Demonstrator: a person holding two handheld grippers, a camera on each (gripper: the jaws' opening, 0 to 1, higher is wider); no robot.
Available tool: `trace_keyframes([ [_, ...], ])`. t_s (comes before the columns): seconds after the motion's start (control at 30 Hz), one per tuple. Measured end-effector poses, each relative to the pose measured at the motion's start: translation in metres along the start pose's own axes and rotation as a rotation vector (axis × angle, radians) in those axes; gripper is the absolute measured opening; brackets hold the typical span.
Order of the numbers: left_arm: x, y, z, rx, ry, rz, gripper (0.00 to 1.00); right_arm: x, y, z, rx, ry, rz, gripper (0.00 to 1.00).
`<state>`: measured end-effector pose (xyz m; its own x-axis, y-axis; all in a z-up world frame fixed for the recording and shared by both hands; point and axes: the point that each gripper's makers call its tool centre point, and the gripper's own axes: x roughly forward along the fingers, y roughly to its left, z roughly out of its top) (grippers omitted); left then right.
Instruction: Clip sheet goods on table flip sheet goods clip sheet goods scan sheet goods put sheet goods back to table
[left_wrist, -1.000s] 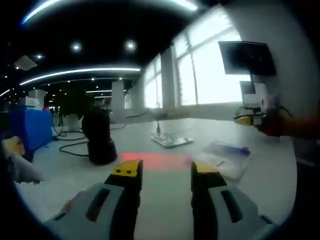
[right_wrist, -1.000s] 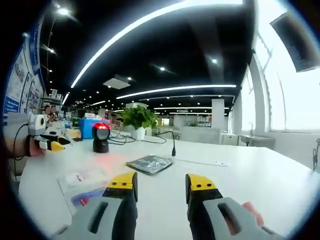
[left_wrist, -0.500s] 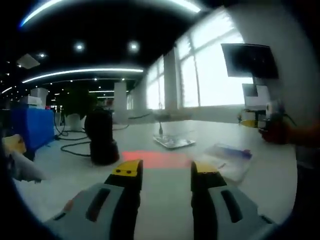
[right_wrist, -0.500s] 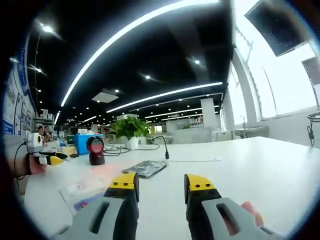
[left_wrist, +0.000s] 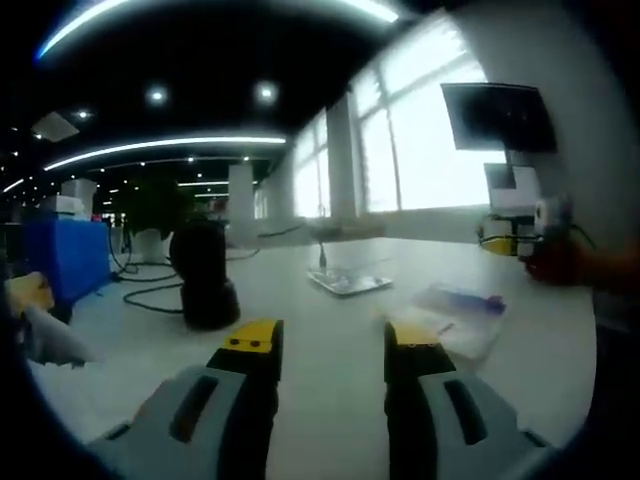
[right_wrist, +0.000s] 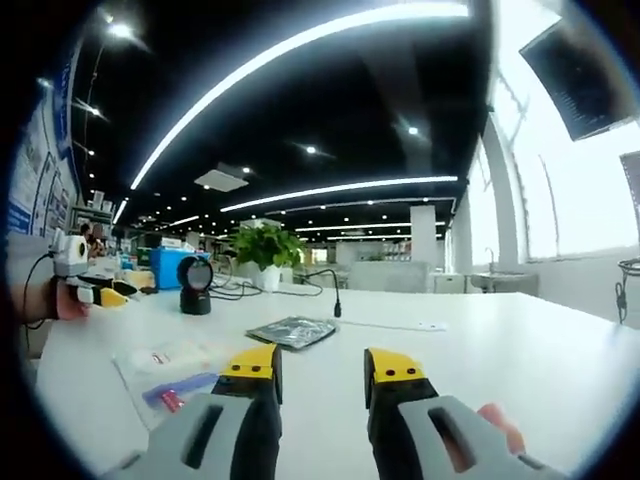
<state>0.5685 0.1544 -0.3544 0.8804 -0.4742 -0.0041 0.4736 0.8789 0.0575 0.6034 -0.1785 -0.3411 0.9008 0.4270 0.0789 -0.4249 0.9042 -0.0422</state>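
1. A white table (right_wrist: 520, 350) in a large open office, seen from two handheld grippers held low over its near edge.
2. The right gripper (right_wrist: 320, 368) has its yellow-tipped jaws apart with nothing between them; it hovers above bare tabletop.
3. The left gripper (left_wrist: 325, 345) is likewise parted and empty. In the right gripper view it appears at the far left, held up off the table.
4. The task's sheet goods lie flat on the table: a clear packet with blue and red print (right_wrist: 170, 375), near and left of the right gripper, and a darker glossy packet (right_wrist: 292, 331) a little farther out. In the left gripper view the clear packet (left_wrist: 455, 315) lies to the right and the glossy one (left_wrist: 347, 283) beyond it.
5. A black barcode scanner (right_wrist: 195, 285) stands upright at the far left, probably facing the open tabletop so packets can be presented to it.
6. A potted plant (right_wrist: 265, 258) and a blue bin (right_wrist: 165, 270) sit behind it, somewhat blurred.
7. Judging by the empty jaws, the first clipping is not yet done.
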Motion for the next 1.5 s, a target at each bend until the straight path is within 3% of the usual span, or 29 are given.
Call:
trace_keyframes([
  [0.23, 0.000, 0.000, -0.001, 0.010, 0.003, 0.002, 0.33, 0.000, 0.003, 0.000, -0.026, 0.008, -0.003, 0.28],
  [0.37, 0.000, 0.000, -0.001, 0.011, 0.003, 0.001, 0.33, -0.003, 0.009, 0.000, -0.046, 0.013, 0.004, 0.34],
  [0.53, 0.001, 0.000, -0.002, 0.036, 0.010, 0.007, 0.33, -0.006, 0.022, 0.006, -0.099, -0.008, 0.011, 0.31],
  [0.67, 0.001, -0.001, -0.002, 0.046, 0.011, 0.001, 0.34, -0.008, 0.029, 0.006, -0.069, 0.002, 0.007, 0.31],
  [0.97, 0.001, -0.002, -0.001, 0.036, 0.004, -0.008, 0.34, -0.003, 0.088, 0.002, -0.093, 0.048, 0.095, 0.32],
  [1.1, 0.001, -0.001, -0.001, 0.034, 0.002, -0.006, 0.34, -0.002, 0.101, 0.005, -0.077, 0.028, 0.111, 0.30],
  [1.5, 0.001, -0.003, 0.000, 0.039, 0.007, -0.009, 0.34, 0.007, 0.142, -0.009, -0.147, 0.086, 0.190, 0.30],
])
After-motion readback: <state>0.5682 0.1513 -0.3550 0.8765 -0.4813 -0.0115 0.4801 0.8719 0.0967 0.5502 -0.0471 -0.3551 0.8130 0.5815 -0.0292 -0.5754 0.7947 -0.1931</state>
